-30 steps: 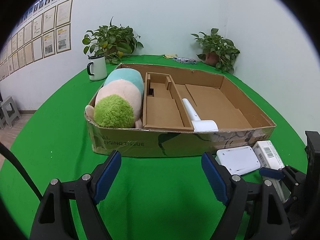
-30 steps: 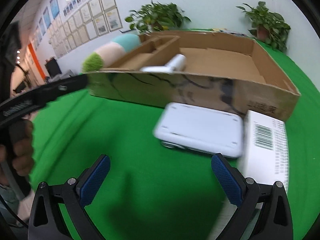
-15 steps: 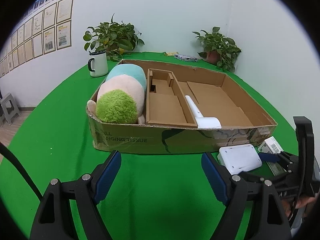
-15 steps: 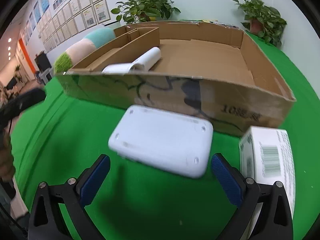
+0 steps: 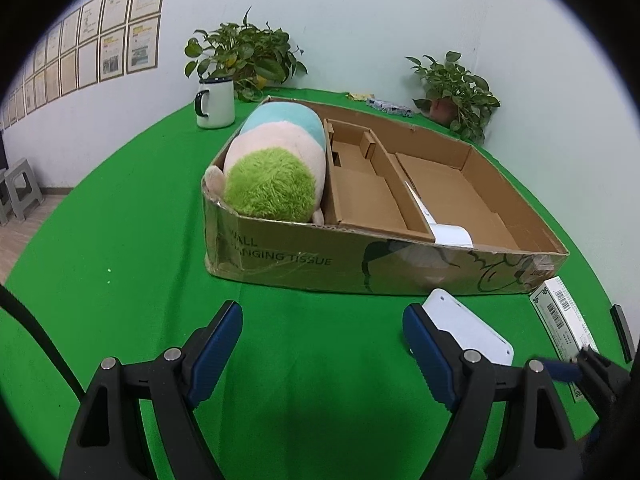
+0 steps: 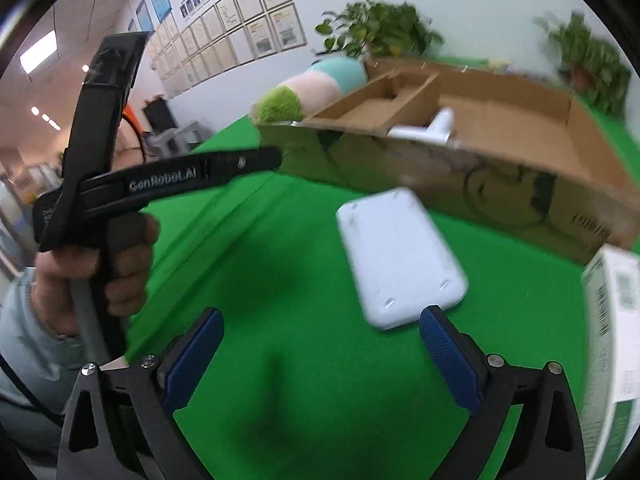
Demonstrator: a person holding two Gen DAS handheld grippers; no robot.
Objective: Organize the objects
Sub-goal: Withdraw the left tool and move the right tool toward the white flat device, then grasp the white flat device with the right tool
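Lying flat, white device (image 6: 398, 260) lengthwise toward box (image 6: 520, 184)

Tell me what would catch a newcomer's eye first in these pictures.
Probably the striped plush toy with its fuzzy green end, filling the left compartment of the wide cardboard box on the green table. Next, the flat white device lying on the cloth just in front of the box, beside a barcoded white carton. Both hand-held grippers hover open and empty.

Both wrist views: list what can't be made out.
- White device: left view, near end hidden behind the left gripper's finger.
- Barcoded box: right view, blurred and cut by the edge.
- Cardboard box print: right view, blurred.
- Wall certificates: too small to read.
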